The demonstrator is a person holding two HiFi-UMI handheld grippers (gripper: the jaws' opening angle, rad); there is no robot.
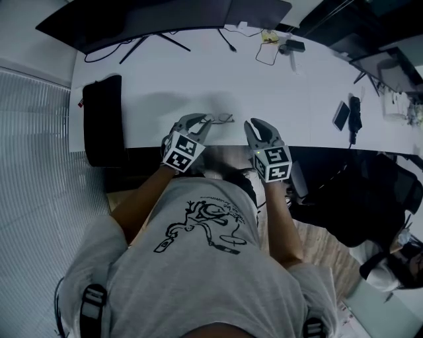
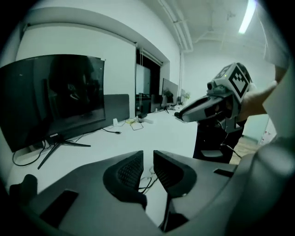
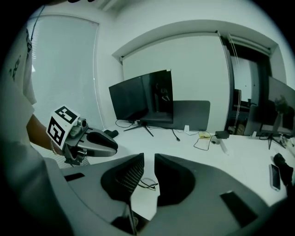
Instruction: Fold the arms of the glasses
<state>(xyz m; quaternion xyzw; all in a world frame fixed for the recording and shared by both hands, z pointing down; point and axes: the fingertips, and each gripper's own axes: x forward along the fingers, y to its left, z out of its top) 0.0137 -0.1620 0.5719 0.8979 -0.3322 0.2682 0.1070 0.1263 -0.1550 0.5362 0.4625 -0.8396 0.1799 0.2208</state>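
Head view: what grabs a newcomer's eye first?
The left gripper and right gripper, each with a marker cube, hang side by side over the near edge of the white desk, jaws slightly apart and empty. Thin glasses lie on the desk between their tips. A big dark monitor stands at the far edge.

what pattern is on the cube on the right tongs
The cube carries black-and-white square markers, one on each visible face. It shows best in the head view.
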